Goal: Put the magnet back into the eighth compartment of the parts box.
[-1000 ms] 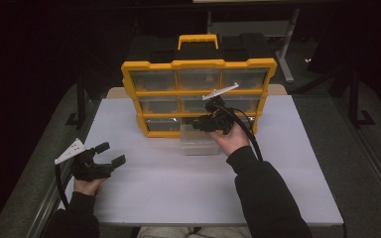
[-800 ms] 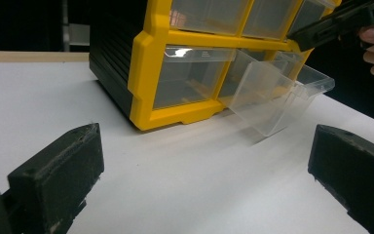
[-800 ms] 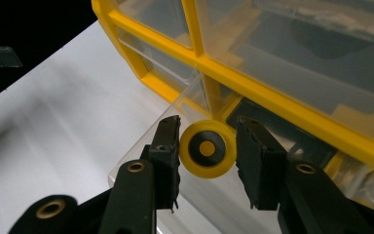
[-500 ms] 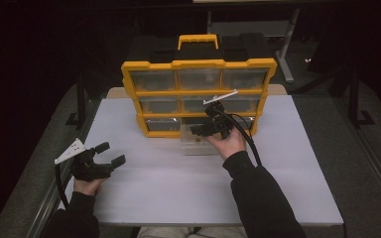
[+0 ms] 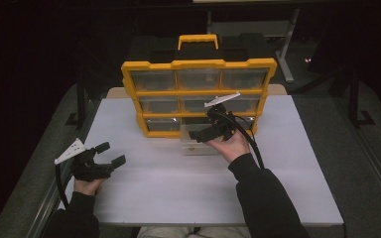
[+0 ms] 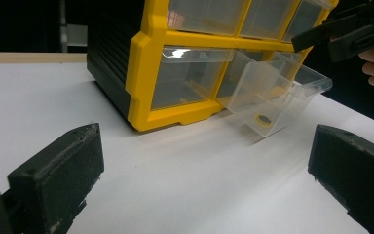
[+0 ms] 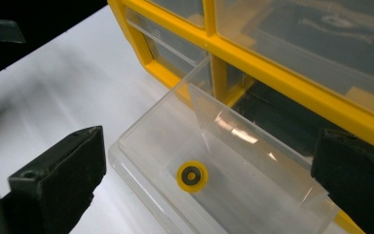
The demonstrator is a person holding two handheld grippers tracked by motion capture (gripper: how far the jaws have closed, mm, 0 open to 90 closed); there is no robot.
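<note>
At frame centre the right gripper (image 5: 209, 125), jaws just opened and empty, hovers over the drawer (image 7: 224, 180) holding 1 yellow ring (image 7: 192, 176), while the left gripper (image 5: 110, 153) sits released at lower left

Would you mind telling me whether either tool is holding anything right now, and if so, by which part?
Nothing is held. The right tool has just opened above the yellow ring in the clear drawer; the left tool is open.

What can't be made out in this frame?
- Upper drawers' contents: high view, frosted fronts of the organizer blur them.
- Ring in the pulled-out drawer: right gripper view, too small to identify.
- Drawer's near corner: right gripper view, cut off by the bottom edge.
</note>
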